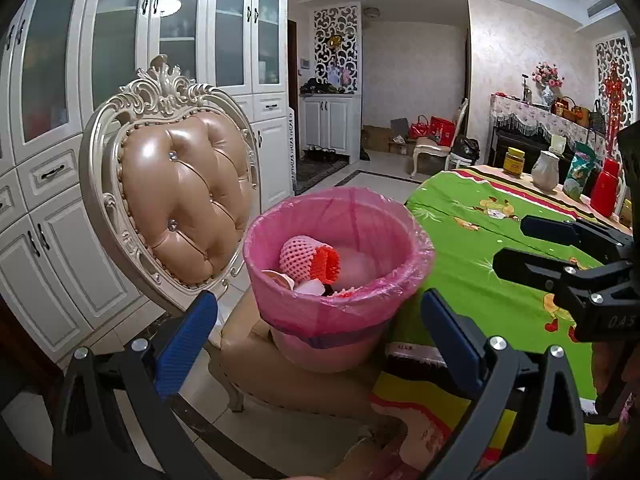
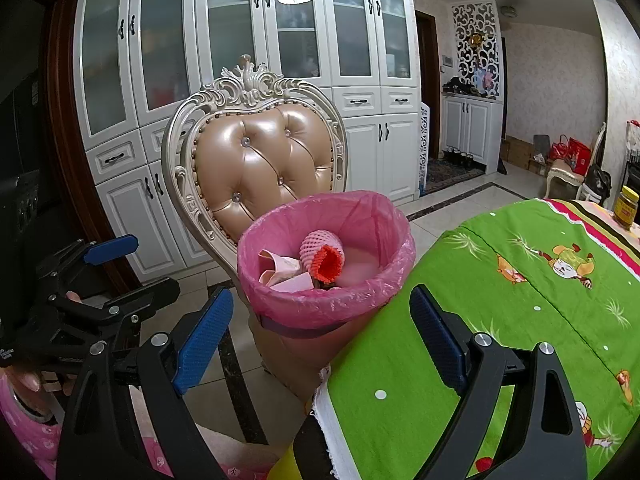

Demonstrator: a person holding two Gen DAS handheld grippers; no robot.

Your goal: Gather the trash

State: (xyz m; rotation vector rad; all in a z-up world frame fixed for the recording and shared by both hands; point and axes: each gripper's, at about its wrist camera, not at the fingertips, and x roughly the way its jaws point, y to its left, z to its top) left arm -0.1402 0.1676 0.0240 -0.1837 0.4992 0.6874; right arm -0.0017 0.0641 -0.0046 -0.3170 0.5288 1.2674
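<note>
Left wrist view: the left gripper is standing with its jaws released and spread wide, gripping nothing. The trash bin, lined with a pink bag, is sitting on the seat of an ornate padded chair, just beyond the jaws and centred in the gap between the two blue pads; no pad is touching it. Inside the bin a pink foam net sleeve with a red-orange end is lying among pale paper scraps. To the right, the table under a green cartoon cloth is carrying a jar, a white jug and a red flask at its far end. The right gripper is reaching in from the right over the cloth, jaws parted and empty.

Right wrist view: the right gripper is also showing released, widely separated jaws with nothing held. The bin is appearing straight ahead, slightly beyond and between the pads, clear of both, its right side close against the table edge. The left gripper is showing at the left edge, apart from the bin, jaws open, with a hand behind it.
</note>
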